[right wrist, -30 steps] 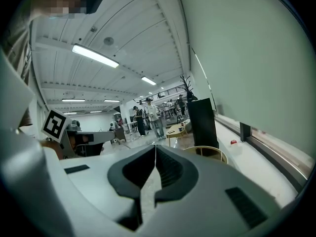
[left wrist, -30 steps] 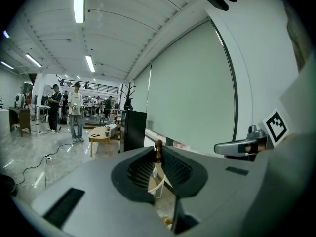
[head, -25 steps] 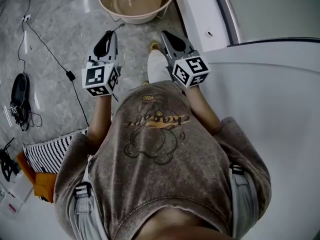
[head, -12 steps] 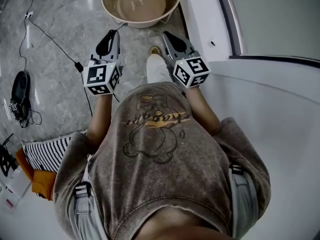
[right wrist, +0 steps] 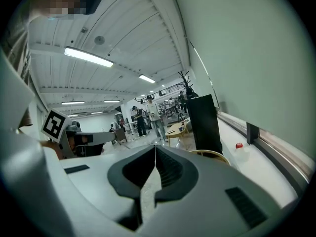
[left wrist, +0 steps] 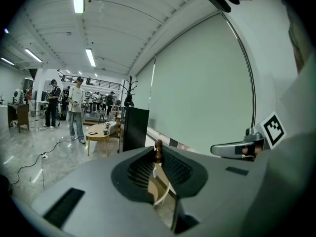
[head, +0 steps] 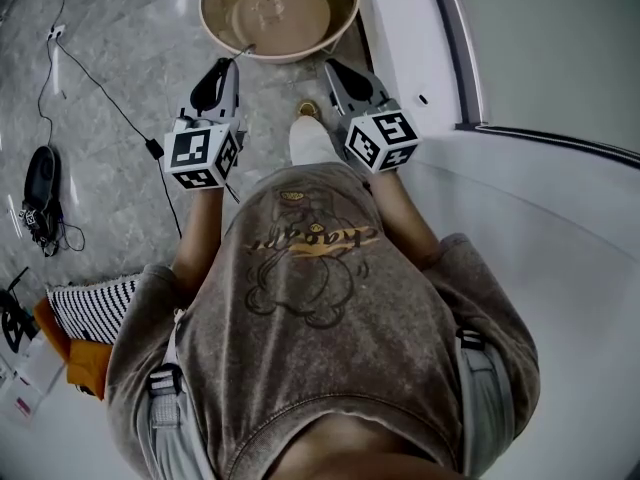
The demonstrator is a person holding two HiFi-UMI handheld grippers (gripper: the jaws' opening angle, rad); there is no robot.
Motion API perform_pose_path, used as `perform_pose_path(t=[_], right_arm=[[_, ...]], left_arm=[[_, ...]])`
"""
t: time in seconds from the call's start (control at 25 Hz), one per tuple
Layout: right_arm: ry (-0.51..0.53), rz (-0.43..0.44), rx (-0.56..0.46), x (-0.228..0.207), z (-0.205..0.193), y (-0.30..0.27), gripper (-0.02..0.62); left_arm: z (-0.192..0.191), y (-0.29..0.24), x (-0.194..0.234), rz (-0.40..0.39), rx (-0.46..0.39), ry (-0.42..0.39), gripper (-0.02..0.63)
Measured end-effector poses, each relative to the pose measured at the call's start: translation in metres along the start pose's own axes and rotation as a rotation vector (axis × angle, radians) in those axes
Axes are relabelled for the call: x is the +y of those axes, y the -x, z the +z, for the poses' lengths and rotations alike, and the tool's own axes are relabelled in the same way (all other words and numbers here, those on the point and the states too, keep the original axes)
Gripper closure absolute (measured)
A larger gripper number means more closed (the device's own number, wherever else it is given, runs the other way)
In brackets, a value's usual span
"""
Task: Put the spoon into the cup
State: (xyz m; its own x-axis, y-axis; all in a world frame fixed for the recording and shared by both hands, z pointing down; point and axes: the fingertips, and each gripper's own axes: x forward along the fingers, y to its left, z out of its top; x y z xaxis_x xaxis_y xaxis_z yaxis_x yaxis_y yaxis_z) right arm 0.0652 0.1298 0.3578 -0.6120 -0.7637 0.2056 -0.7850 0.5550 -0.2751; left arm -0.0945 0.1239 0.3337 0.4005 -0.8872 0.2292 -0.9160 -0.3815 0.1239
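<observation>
My left gripper (head: 222, 68) is held out level in front of the person's chest. It is shut on a thin spoon (left wrist: 158, 146) whose dark brown knobbed end sticks up between the pads. In the head view a slim bit of the spoon (head: 243, 52) pokes past the fingertips toward the round basin. My right gripper (head: 336, 69) is level beside it, a little to the right. Its jaws (right wrist: 155, 149) meet at the tips with nothing between them. No cup shows in any view.
A round tan basin (head: 278, 8) stands on the marble floor just ahead. A white curved counter (head: 520, 198) runs along the right. A cable (head: 110, 98) and a black device (head: 38, 183) lie left. A black panel (right wrist: 205, 125) and a low table (left wrist: 98, 132) stand further off.
Both grippers have moved forward together with the person, toward the round basin, which now sits closer under the fingertips. Their jaws have not changed.
</observation>
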Motion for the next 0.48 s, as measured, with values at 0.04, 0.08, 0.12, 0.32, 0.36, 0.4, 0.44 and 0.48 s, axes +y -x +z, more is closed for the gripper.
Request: perform_pose_path(t=[0.04,0.08,0.12,0.32,0.36,0.4,0.44,0.48], right_arm=[[-0.002,-0.002,-0.001,-0.004,0.002,-0.002,0.575],[-0.004,-0.003,-0.002,-0.008,0.003,-0.005,0.575],[-0.006,-0.005,-0.003,-0.012,0.005,-0.007,0.575],[-0.020,-0.008,0.002,-0.039,0.013,-0.022,0.575],[-0.022,-0.008,0.003,-0.044,0.016,-0.026,0.575],[-0.024,-0.006,0.002,-0.048,0.018,-0.030,0.575],[-0.023,-0.003,0.002,-0.052,0.021,-0.035,0.575],[-0.020,0.001,0.002,-0.055,0.023,-0.039,0.575]], left_arm=[[0.001,-0.005,0.000,-0.002,0.002,-0.002,0.551],[0.002,-0.009,0.000,-0.005,0.004,-0.005,0.551],[0.003,-0.015,0.000,-0.008,0.007,-0.009,0.551],[0.013,-0.044,0.001,-0.011,0.014,-0.014,0.551],[0.015,-0.050,0.002,-0.011,0.015,-0.013,0.551],[0.017,-0.056,0.003,-0.011,0.016,-0.012,0.551],[0.018,-0.061,0.004,-0.010,0.017,-0.010,0.551],[0.019,-0.066,0.005,-0.009,0.019,-0.009,0.551]])
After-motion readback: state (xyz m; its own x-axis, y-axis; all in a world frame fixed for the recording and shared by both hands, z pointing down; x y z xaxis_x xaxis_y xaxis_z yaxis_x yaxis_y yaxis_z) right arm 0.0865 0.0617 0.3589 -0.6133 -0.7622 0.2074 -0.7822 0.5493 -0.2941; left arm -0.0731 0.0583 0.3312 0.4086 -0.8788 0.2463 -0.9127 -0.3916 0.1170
